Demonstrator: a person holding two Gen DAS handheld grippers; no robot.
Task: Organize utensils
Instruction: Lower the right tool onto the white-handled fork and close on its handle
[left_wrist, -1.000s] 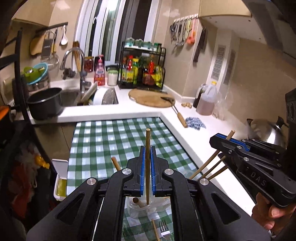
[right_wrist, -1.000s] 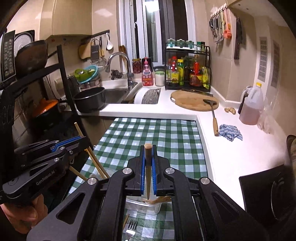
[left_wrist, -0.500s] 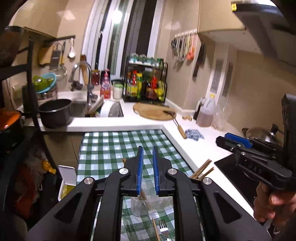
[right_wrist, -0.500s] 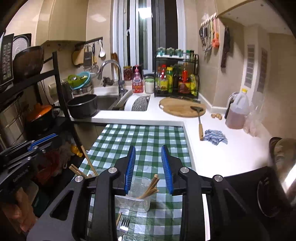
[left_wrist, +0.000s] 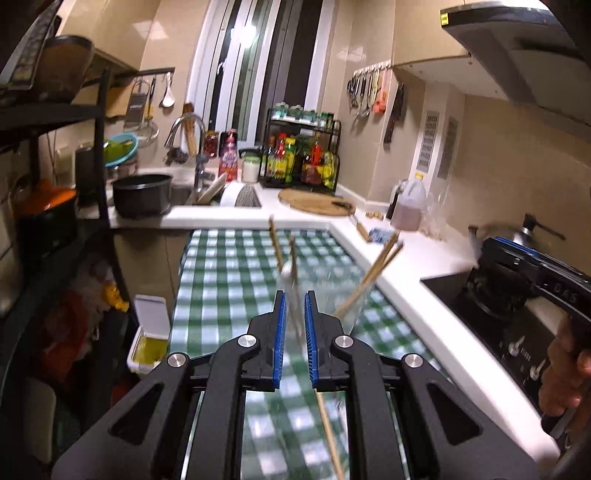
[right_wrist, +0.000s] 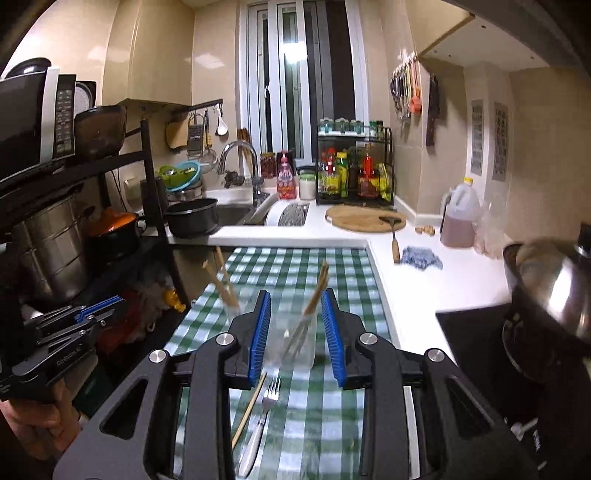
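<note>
Two clear plastic cups stand on the green checked cloth (right_wrist: 295, 269). The right cup (right_wrist: 297, 339) holds wooden chopsticks (right_wrist: 317, 288) and sits just ahead of my open, empty right gripper (right_wrist: 295, 330). The left cup (right_wrist: 232, 314) holds more chopsticks (right_wrist: 221, 284). In the left wrist view the left cup (left_wrist: 295, 295) with its chopsticks (left_wrist: 275, 243) stands ahead of my left gripper (left_wrist: 293, 321), whose jaws are narrowly apart and empty. A loose chopstick (right_wrist: 249, 410) and a fork (right_wrist: 264, 406) lie on the cloth below my right gripper.
A black stove (left_wrist: 498, 325) and steel pot lid (right_wrist: 554, 284) are on the right. A black shelf rack (right_wrist: 92, 240) with pots stands on the left. Behind the cloth are the sink, a dark pot (right_wrist: 192, 218), a round cutting board (right_wrist: 364, 218) and a spice rack.
Both grippers let go of the chopsticks they held a second ago and drew back. The chopsticks now stand in the cups.
</note>
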